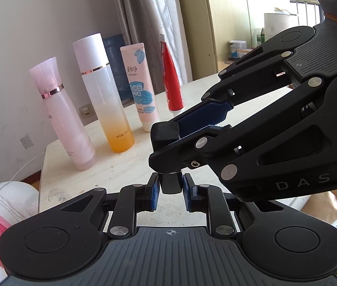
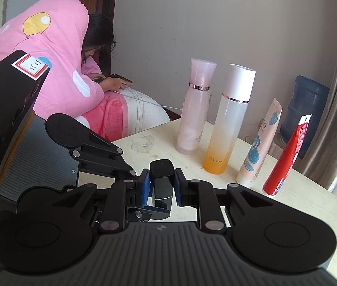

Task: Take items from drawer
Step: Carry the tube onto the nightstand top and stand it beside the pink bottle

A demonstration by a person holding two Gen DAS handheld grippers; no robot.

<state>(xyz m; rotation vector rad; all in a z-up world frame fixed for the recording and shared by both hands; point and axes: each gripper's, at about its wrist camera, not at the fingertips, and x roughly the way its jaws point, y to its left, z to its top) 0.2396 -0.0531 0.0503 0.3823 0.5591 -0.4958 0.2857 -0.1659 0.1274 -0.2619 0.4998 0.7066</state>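
Small black case (image 1: 168, 164) clamped at once by left gripper (image 1: 170, 186) and right gripper (image 2: 160, 186) above pale tabletop (image 2: 311, 197); four cosmetic containers behind.

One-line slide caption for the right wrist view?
Both grippers clamp a small black case above the table.

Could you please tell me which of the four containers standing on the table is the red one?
The red tube, at the right end of the row in the right wrist view, beside the pale tube with blue leaf prints; the two bottles are pink and clear-to-orange.
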